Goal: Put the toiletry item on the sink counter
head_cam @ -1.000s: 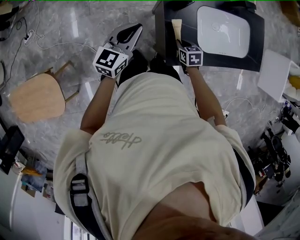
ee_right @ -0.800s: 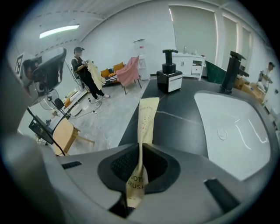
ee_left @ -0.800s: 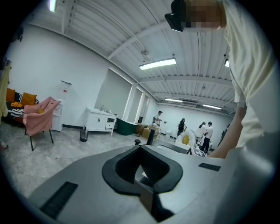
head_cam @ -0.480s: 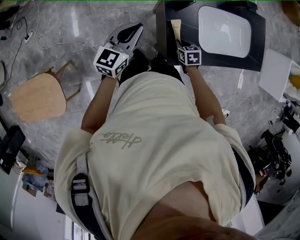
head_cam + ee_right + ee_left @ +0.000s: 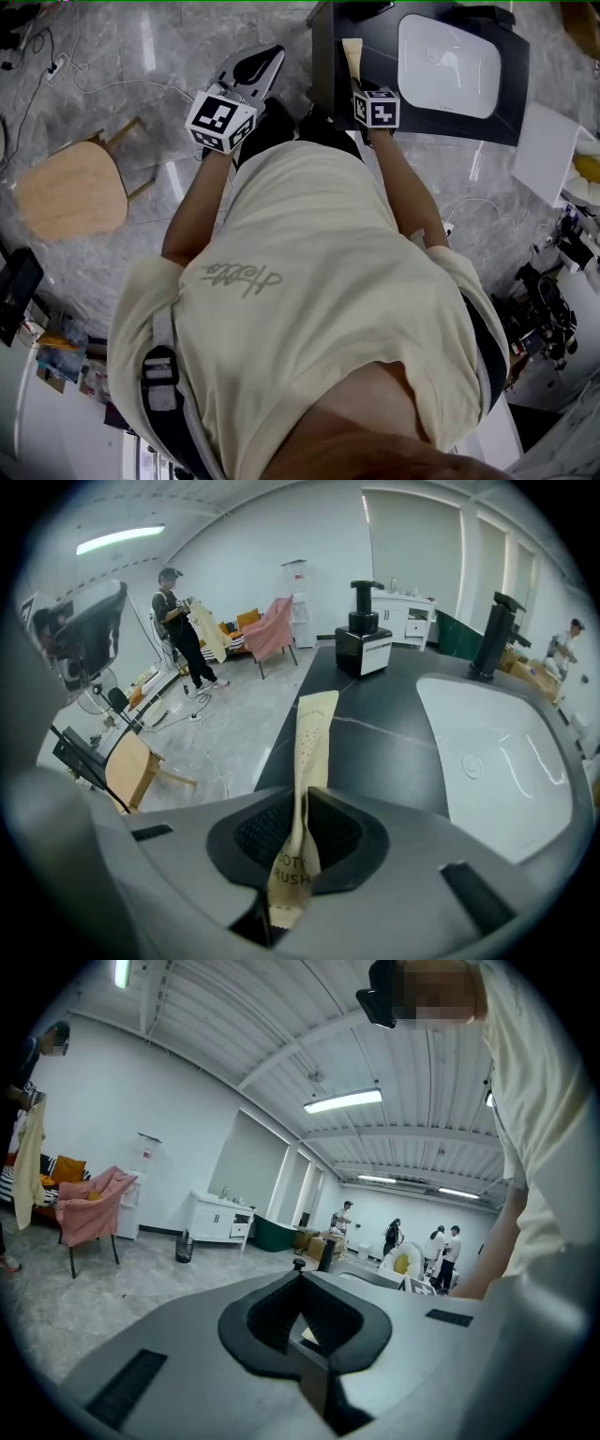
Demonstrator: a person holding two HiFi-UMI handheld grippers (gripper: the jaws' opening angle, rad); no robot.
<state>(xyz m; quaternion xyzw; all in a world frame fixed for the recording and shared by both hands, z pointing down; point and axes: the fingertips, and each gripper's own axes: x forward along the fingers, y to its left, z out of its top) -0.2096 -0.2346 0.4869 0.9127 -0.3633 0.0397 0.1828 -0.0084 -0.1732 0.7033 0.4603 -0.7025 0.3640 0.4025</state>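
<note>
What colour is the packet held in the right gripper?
Pale beige packet with dark print, clearest in the right gripper view.

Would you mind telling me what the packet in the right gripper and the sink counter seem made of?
The packet looks like matte tan kraft paper: it creases where the jaws pinch it. The counter looks like dark polished stone or imitation, with pale veins.

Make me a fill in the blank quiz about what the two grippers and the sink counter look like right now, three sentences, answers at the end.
1. Going by its partly visible print, the paper packet clamped in the right gripper holds a ____.
2. The left gripper, jaws together, holds ____.
3. The sink counter has a white basin set in a ____ top.

Missing words: toothbrush; nothing; black.
</note>
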